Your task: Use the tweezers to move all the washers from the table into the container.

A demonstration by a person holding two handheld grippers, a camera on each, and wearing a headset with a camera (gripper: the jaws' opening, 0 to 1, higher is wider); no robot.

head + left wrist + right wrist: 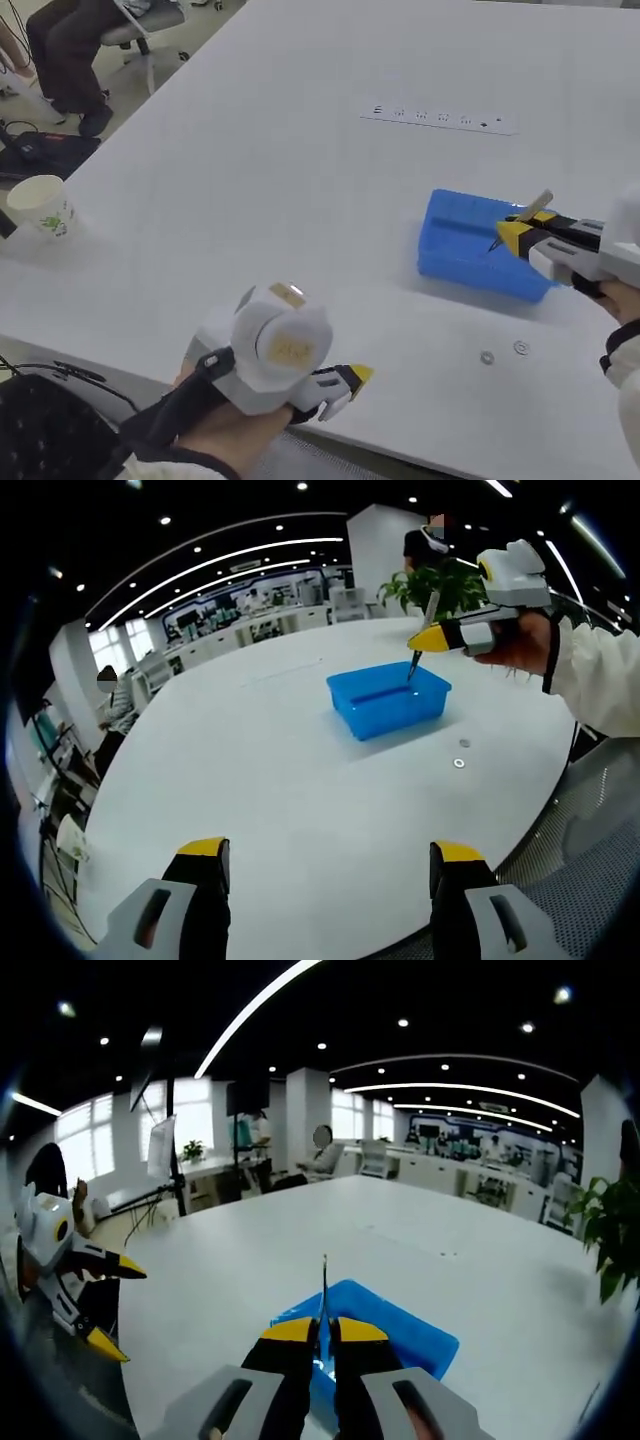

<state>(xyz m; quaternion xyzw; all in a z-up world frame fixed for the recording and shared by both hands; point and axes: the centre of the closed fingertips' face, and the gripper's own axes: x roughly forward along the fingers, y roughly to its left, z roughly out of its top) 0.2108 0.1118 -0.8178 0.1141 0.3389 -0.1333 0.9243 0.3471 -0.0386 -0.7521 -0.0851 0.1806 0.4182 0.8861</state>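
Two small metal washers lie on the white table, just in front of the blue container. My right gripper is shut on the tweezers, whose thin points hang over the container's inside. I cannot tell whether the points hold a washer. In the right gripper view the tweezers stick up between the shut yellow jaws above the container. My left gripper is open and holds nothing at the table's near edge. Its own view shows the container and the washers ahead.
A paper cup stands at the table's left edge. A printed label strip lies far behind the container. A person sits on a chair beyond the table's far left corner. A potted plant stands behind the table.
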